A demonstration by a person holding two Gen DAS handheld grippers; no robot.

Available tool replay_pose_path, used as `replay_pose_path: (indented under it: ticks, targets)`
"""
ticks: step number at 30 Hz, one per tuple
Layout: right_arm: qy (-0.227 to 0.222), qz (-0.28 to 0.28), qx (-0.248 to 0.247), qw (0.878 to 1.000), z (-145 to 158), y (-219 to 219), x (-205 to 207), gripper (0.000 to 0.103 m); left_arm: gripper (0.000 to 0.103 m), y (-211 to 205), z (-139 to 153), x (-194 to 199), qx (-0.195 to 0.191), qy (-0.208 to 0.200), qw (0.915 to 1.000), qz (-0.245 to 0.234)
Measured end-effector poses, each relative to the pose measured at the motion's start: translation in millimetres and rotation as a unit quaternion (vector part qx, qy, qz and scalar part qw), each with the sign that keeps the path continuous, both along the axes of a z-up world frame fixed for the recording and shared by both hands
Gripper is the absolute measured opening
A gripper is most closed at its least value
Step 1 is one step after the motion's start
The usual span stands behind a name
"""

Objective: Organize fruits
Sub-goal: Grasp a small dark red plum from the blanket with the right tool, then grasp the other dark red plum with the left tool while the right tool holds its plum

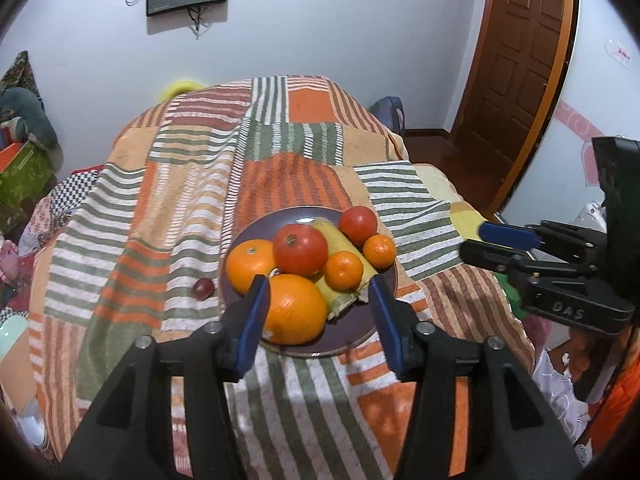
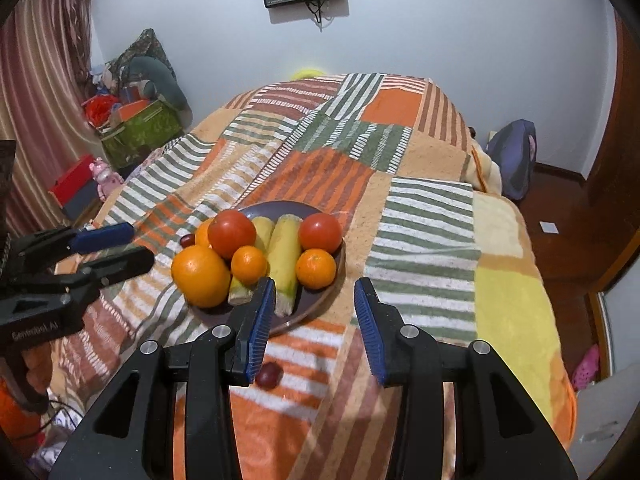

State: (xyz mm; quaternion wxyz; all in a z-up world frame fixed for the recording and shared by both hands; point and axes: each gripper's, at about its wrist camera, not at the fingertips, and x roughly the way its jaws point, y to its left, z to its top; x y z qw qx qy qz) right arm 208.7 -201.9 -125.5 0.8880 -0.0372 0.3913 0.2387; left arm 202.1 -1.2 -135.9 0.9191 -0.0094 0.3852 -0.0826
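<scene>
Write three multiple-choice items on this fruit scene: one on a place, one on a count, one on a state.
1. Where is the small dark red fruit in the left wrist view?
A) on the plate
B) on the blanket beside the plate
C) on the floor

2. How many red tomatoes lie on the plate?
A) one
B) four
C) two

3. What state is the right hand-held gripper in?
A) open, nothing between its pads
B) clamped tight, pads touching
C) gripping the plate rim

Answers: B, it rests on the striped cloth left of the rim; C, two show in both views; A, its jaws stand apart with only cloth beyond them.
</scene>
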Motion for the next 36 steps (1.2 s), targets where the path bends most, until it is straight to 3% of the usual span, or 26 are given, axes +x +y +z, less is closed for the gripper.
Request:
replay_pose_path:
  ticks: [9, 20, 26, 31, 36]
  targets:
    - [0.011, 0.014, -0.018, 1.0, -11, -1, -25, 0.045, 0.064, 15, -1, -25, 0.006, 0.003, 0.9997, 0.024]
    - [0.079, 0.045, -0.035, 0.995, -68, 34, -21, 0.044, 0.066, 49, -29, -38, 0.011, 0.047, 0.9968, 0.063]
    - [0.11, 0.051, -0.044, 0.992, -90, 41, -15, 0.03, 0.066, 64, -44, -34, 0.01, 0.064, 0.9949, 0.078]
    - [0.104, 0.051, -0.048, 0.992, -93, 43, -14, 0.019, 0.066, 72, -55, -26, 0.009, 0.074, 0.9936, 0.085]
    - [0.095, 0.045, -0.039, 0.994, -85, 40, -10, 0.019, 0.066, 77, -61, -17, 0.013, 0.077, 0.9931, 0.088]
